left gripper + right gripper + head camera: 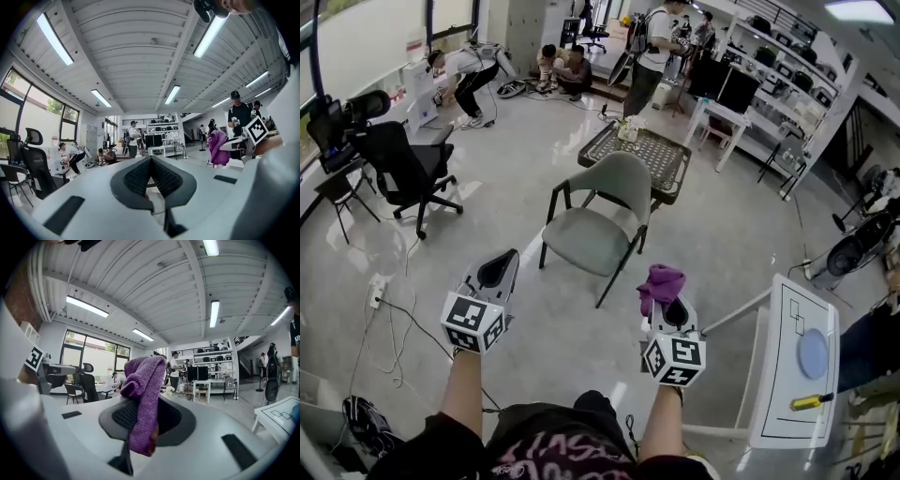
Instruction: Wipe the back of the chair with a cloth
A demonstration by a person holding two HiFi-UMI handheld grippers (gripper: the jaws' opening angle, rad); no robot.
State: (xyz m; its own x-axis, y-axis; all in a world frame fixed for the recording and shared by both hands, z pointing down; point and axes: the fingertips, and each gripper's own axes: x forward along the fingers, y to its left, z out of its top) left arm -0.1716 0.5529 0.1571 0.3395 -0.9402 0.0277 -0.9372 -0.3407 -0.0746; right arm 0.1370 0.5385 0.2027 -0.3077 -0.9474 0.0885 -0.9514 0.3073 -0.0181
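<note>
A grey-green chair (602, 217) with dark legs stands on the floor ahead of me, its curved back (619, 182) on the far side. My right gripper (664, 293) is shut on a purple cloth (661, 281), which bunches above the jaws (145, 394) and also shows in the left gripper view as the same cloth (217, 146). My left gripper (498, 270) is shut with nothing between its jaws (151, 177). Both grippers are held well short of the chair, near my body.
A dark mesh table (643, 155) stands just behind the chair. A black office chair (401, 172) is at the left, a white table (796, 361) with a blue disc and yellow-handled tool at the right. Cables and a power strip (377, 289) lie on the floor left. Several people stand and crouch at the back.
</note>
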